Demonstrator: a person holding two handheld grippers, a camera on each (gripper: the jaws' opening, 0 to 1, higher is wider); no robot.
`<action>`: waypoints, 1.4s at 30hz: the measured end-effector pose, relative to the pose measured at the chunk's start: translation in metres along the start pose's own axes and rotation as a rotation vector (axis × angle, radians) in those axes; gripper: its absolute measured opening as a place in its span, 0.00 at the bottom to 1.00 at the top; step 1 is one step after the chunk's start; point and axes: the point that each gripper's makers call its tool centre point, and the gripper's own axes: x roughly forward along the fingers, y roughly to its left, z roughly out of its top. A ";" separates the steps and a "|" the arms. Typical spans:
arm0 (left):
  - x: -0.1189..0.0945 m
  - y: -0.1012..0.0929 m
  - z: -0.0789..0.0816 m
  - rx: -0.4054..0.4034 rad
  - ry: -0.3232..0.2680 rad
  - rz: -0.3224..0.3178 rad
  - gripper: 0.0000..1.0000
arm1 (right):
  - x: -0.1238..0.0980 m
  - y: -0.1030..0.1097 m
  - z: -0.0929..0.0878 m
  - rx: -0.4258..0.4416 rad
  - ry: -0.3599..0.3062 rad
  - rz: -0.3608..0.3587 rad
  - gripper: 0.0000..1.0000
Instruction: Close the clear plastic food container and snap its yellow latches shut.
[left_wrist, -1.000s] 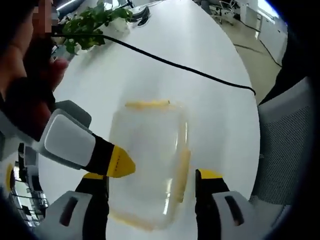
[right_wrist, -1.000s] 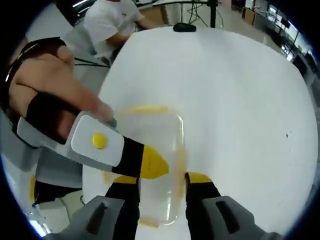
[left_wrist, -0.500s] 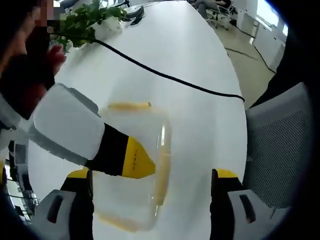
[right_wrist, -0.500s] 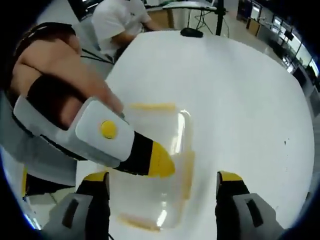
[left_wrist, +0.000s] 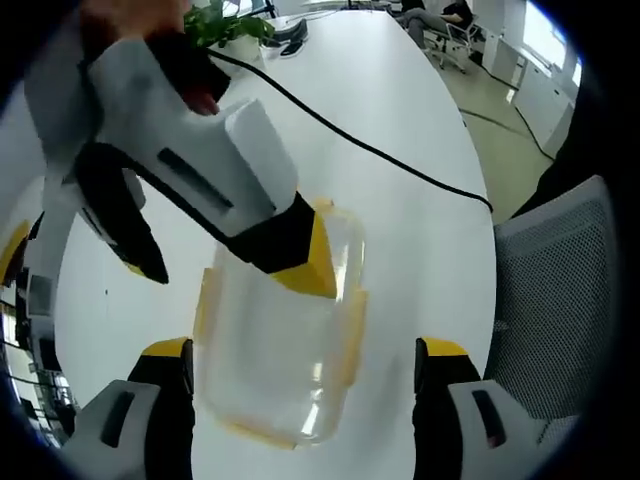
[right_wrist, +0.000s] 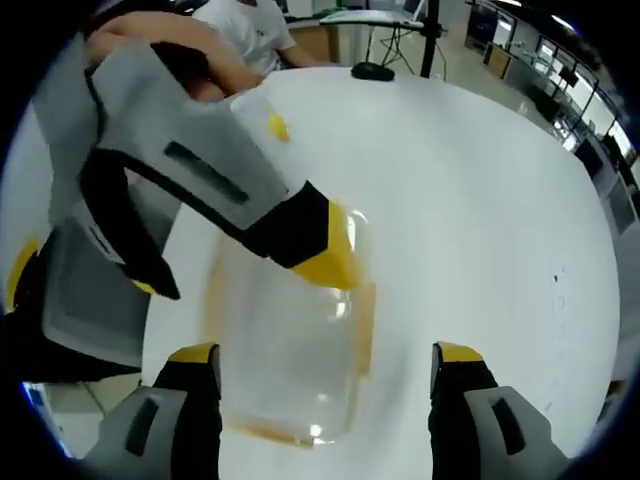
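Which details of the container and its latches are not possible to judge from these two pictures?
- Far latch, left gripper view: mostly covered by the other tool reaching across it.
- Side latch, right gripper view: blurred, so snapped or loose cannot be told.
- Container, both views: the clear plastic smears, so whether the lid sits fully down is unclear.
- Near edge of the container, right gripper view: blurred.
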 end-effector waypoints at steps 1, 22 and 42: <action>0.000 0.000 -0.001 0.000 0.001 -0.003 0.92 | 0.000 0.000 -0.001 0.005 -0.001 -0.003 0.88; 0.000 0.013 -0.018 -0.012 0.006 -0.076 0.93 | -0.004 0.016 -0.017 0.025 -0.020 -0.059 0.85; 0.007 0.011 -0.042 0.044 0.065 -0.123 0.91 | 0.000 0.038 -0.029 -0.007 0.044 -0.086 0.87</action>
